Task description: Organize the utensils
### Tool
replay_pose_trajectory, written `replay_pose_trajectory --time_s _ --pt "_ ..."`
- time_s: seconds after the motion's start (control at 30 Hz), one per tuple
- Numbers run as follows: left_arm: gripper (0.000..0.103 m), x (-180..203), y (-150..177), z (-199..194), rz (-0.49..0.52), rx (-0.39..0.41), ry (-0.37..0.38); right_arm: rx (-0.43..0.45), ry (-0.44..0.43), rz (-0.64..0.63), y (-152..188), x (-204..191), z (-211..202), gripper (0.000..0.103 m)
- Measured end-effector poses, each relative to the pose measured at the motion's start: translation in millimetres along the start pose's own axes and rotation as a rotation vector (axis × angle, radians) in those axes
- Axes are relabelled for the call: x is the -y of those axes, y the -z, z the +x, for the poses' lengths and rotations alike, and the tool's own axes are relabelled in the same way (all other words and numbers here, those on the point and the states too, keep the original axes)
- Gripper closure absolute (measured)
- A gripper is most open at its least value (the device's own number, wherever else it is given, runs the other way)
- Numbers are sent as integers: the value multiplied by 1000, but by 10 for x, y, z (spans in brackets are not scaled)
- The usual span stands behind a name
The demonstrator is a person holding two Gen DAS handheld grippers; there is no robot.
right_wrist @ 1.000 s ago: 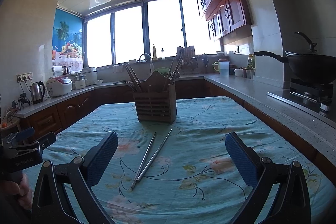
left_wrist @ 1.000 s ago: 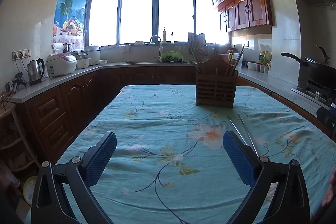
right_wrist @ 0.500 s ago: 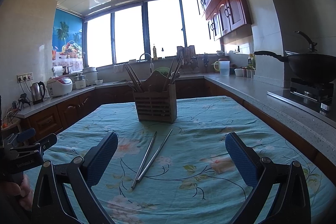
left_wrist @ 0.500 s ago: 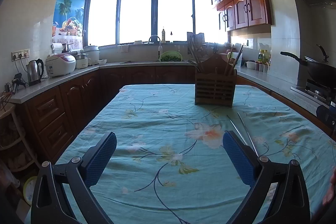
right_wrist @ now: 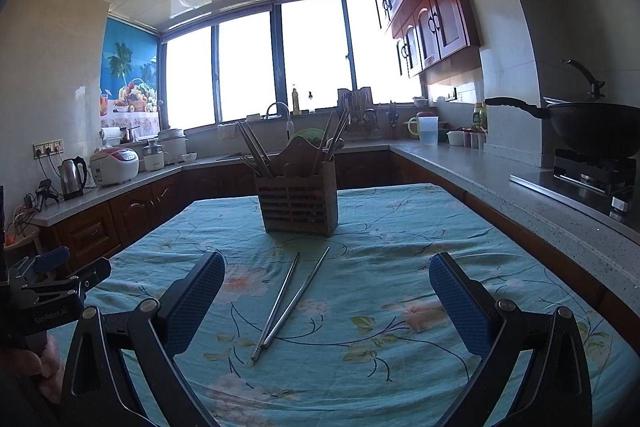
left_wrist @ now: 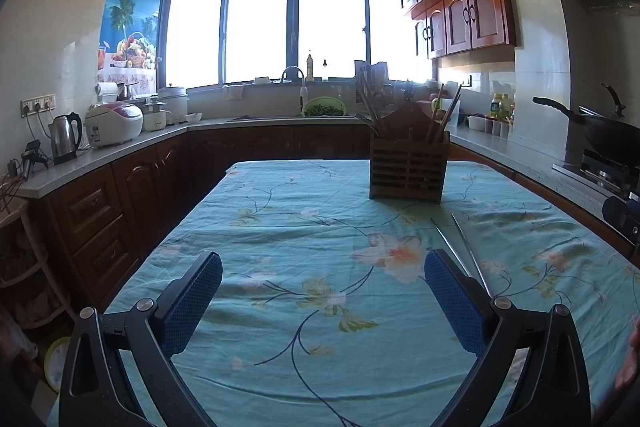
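Note:
Two metal chopsticks lie side by side on the teal floral tablecloth, between my right gripper's fingers and slightly ahead of them. They also show in the left wrist view, partly hidden behind my right finger there. A wooden utensil holder with several chopsticks stands upright beyond them, also seen in the left wrist view. My right gripper is open and empty above the cloth. My left gripper is open and empty, left of the chopsticks.
Counters run around the table: a kettle and rice cooker on the left, a wok on a stove at the right. The left gripper's body shows at the right wrist view's left edge.

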State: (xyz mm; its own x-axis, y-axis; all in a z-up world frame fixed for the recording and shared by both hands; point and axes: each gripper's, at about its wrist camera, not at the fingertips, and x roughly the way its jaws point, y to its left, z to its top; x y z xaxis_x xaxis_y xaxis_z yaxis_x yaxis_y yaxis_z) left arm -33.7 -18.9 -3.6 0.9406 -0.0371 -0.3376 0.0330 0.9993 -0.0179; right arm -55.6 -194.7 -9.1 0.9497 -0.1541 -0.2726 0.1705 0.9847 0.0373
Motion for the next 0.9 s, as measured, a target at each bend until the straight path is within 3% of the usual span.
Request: replay_pose_trajectory --time_s 0.9 --pt "1 11 -34 16 3 -7 14 0 -3 4 -20 16 13 0"
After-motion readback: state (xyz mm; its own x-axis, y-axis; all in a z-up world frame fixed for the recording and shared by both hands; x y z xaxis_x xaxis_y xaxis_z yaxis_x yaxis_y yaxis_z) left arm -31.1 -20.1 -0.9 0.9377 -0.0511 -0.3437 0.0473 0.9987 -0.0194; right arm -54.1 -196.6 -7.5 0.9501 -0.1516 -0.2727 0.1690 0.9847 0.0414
